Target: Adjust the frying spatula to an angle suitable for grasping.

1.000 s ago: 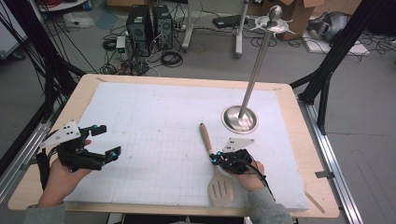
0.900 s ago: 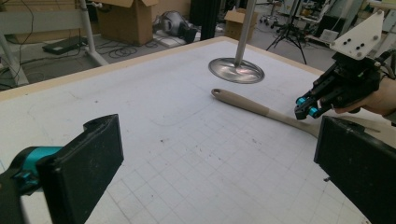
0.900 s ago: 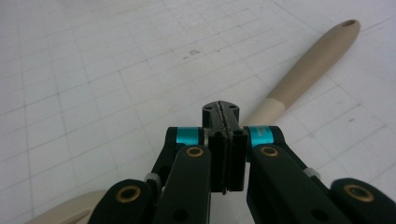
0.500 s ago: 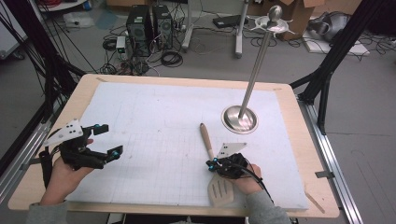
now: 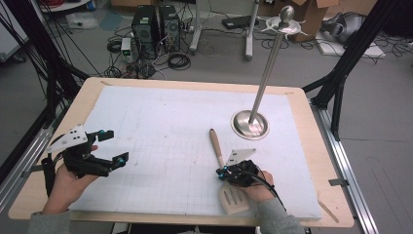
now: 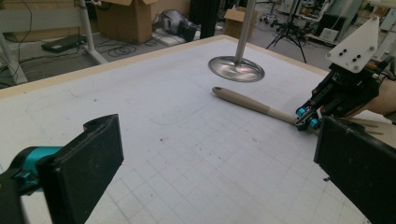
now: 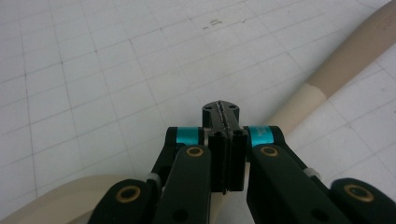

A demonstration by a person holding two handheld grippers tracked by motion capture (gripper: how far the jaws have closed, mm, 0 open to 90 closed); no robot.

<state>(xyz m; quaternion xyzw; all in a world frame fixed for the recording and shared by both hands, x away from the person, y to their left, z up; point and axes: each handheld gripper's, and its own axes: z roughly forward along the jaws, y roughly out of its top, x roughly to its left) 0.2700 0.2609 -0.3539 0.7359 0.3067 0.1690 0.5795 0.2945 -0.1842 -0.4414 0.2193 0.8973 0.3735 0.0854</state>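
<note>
At the near right of the table, the right gripper (image 5: 223, 172) is hovering over the spatula (image 5: 225, 173) neck, jaws pinched together on nothing, so the pickup is not yet done. Its handle is pointing away toward the stand base (image 5: 250, 124), blade nearest the person. Left gripper (image 5: 111, 146) is waiting spread wide.

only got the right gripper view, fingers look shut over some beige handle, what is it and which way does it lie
observer: A wooden spatula. Its handle points away from the person and its slotted blade lies at the near edge.
operator: whats past the handle tip
observer: The round base of a metal stand, just beyond the tip and apart from it.
operator: and the other gripper
observer: The left gripper is at the left side of the table, fingers open with nothing between them.
</note>
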